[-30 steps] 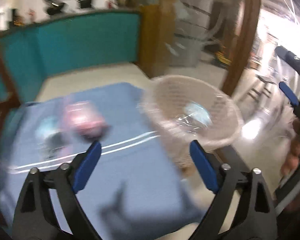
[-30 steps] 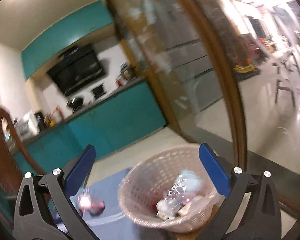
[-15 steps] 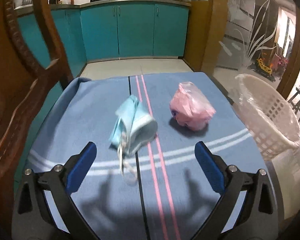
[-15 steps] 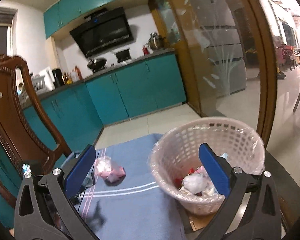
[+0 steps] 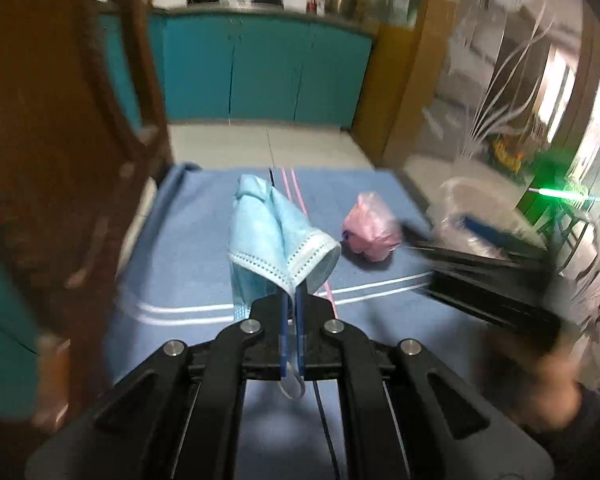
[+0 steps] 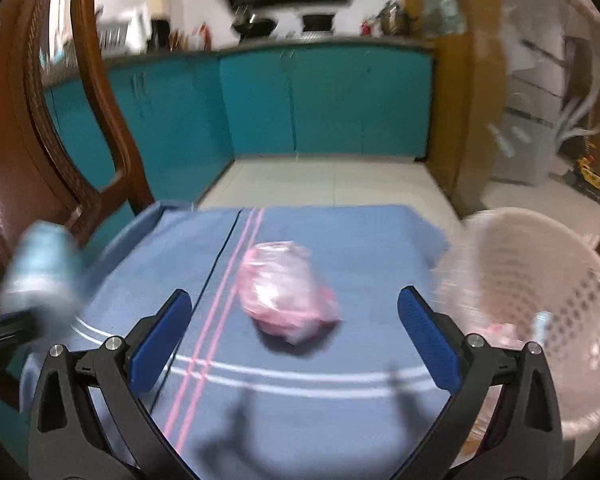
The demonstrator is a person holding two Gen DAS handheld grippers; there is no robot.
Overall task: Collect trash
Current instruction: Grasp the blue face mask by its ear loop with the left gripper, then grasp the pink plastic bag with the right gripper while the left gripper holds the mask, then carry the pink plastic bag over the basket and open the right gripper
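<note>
Left wrist view: your left gripper [image 5: 291, 300] is clamped on the mask [image 5: 277, 236]; your right gripper [image 6: 295, 334] gapes, the pink bag [image 6: 287, 300] just ahead between its jaws. Basket [image 6: 540, 280] holds some trash; both pieces remain

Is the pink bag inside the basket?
No, the pink bag lies on the blue cloth, apart from the basket that stands to its right.
</note>
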